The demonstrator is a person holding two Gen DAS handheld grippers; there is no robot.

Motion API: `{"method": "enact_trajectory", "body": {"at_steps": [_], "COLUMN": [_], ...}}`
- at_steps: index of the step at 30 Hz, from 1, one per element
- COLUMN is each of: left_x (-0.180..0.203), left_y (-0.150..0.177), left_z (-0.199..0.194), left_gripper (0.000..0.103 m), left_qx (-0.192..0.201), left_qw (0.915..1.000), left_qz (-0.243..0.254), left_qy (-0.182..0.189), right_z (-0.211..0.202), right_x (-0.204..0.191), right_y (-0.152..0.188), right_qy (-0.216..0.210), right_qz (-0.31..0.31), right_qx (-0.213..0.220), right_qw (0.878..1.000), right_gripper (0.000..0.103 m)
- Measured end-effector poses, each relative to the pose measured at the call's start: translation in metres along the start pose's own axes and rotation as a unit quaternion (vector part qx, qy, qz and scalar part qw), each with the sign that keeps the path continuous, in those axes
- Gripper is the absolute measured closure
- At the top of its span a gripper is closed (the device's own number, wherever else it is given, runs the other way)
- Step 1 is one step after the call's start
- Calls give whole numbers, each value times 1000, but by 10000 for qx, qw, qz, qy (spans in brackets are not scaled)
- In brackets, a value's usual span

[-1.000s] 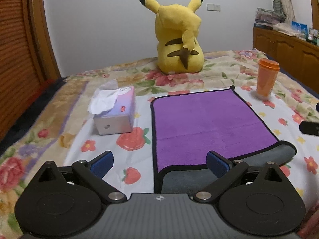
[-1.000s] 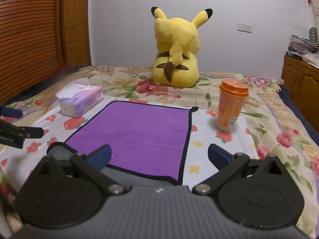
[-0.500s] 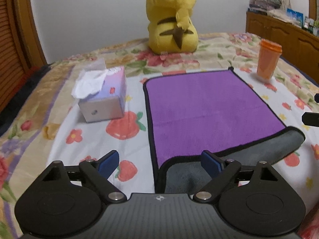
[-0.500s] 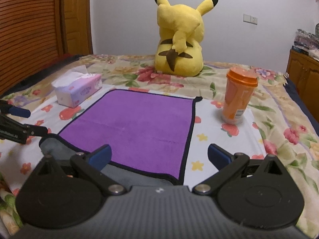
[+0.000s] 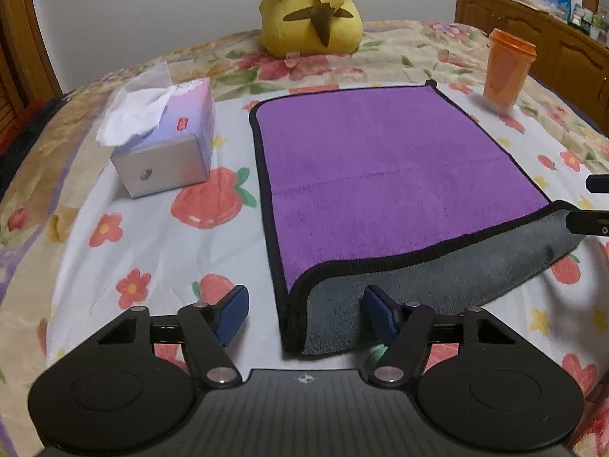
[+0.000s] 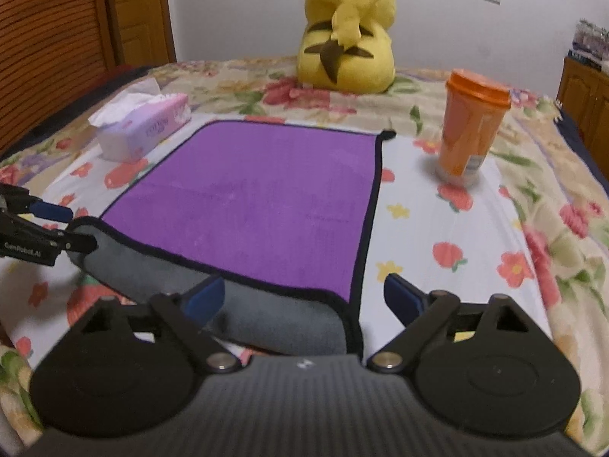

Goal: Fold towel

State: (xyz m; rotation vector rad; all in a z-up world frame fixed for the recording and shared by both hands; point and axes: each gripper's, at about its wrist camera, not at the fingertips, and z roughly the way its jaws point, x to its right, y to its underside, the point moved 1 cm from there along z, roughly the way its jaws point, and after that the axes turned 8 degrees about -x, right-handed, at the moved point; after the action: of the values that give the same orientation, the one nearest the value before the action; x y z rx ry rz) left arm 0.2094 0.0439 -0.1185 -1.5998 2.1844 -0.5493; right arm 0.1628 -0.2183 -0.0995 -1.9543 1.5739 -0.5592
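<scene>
Now straddling towel point(image 5: 384, 175) near corners on bed point(image 5: 160, 236): left gripper point(image 5: 306, 310) and right gripper point(image 6: 300, 297) both open, poised to pinch the curled grey edge for folding far.

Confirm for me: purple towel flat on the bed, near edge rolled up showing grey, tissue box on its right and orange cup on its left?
Sides are swapped. In the left wrist view the tissue box sits left of the towel and the orange cup right; the rest holds.

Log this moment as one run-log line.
left gripper: open | right gripper: open | purple towel: near edge rolled, grey underside showing
</scene>
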Motion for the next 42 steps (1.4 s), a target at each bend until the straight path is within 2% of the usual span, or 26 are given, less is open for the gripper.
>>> {"method": "enact_trajectory", "body": {"at_steps": [3, 7, 13, 18, 21, 26, 31, 35, 38, 42], "left_x": [-1, -1, 1, 2, 2, 1, 0, 0, 0, 0], "left_y": [1, 1, 2, 2, 3, 2, 2, 2, 2, 2], "left_z": [2, 2, 2, 3, 3, 3, 1, 0, -1, -1], "left_gripper": [38, 52, 61, 61, 62, 70, 82, 86, 89, 89], "left_qx": [-66, -132, -134, -166, -169, -176, -166, -144, -134, -122], "left_qw": [10000, 9998, 9996, 9995, 9994, 9993, 9992, 9992, 9991, 9992], "left_qz": [-36, -59, -70, -104, -125, -134, -184, -191, -191, -226], "left_qy": [50, 159, 247, 261, 275, 297, 321, 334, 346, 308], "right_z": [5, 12, 17, 20, 18, 17, 21, 24, 25, 27], "right_x": [0, 2, 6, 8, 10, 13, 16, 21, 24, 27], "right_y": [2, 3, 6, 7, 6, 6, 6, 6, 6, 6], "right_qy": [-41, -147, -306, -380, -439, -519, -496, -475, -435, -420], "right_qz": [-1, 52, 202, 264, 323, 387, 422, 466, 488, 495], "right_qx": [-109, -315, -525, -611, -577, -555, -621, -655, -669, -743], "right_qw": [9999, 9994, 9980, 9971, 9968, 9964, 9959, 9956, 9956, 9951], "right_gripper": [13, 14, 21, 27, 33, 50, 59, 73, 80, 81]}}
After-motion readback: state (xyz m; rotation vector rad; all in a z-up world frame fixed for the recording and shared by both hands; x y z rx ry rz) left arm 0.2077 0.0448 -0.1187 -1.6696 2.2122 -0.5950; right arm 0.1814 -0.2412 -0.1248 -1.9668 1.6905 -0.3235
